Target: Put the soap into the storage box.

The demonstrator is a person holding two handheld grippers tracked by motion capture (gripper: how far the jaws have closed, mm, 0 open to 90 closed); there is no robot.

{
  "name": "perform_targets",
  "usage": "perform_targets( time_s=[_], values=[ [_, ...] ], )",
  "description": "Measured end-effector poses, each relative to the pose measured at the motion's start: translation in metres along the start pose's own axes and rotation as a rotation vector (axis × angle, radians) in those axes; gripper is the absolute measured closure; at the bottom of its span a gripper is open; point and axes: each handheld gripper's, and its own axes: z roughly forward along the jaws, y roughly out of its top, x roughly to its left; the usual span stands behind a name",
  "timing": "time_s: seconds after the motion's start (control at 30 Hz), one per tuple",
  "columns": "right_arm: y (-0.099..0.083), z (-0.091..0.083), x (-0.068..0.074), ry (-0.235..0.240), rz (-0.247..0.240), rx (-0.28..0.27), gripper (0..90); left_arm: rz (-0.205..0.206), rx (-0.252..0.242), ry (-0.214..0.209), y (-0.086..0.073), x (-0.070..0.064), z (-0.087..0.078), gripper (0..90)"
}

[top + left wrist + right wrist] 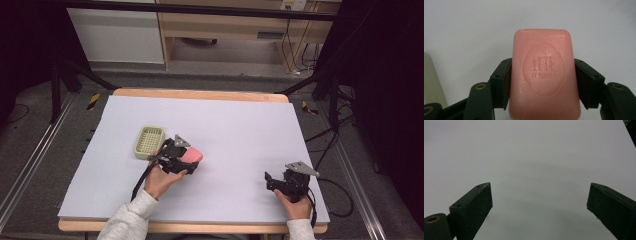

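Note:
A pink bar of soap (544, 72) with an embossed oval mark sits between the two black jaws of my left gripper (542, 77), which is shut on its long sides. In the high view the soap (192, 155) is held just above the white sheet, right of a pale green slotted soap dish (149, 141). My right gripper (270, 181) rests near the table's front right, a hand behind it. In the right gripper view the right gripper (540, 197) stands open, its jaws wide apart over bare white surface.
A white sheet (240, 125) covers the wooden table (200, 94). Cables trail from both grippers off the front edge. Black frame legs and a wooden cabinet stand beyond the table's far side.

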Motion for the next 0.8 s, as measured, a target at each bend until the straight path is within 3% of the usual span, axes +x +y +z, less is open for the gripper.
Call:
perform_targets(
  time_s=[0.4, 0.8],
  values=[
    [0.0, 0.0, -0.001, -0.005, 0.004, 0.0, 6.4, -0.045, -0.041, 0.044, -0.014, 0.025, -0.028, 37.4],
    [0.0, 0.0, 0.0, -0.002, -0.001, 0.0, 6.4, -0.087, -0.079, 0.076, -0.013, 0.042, -0.041, 37.5]
  ],
)
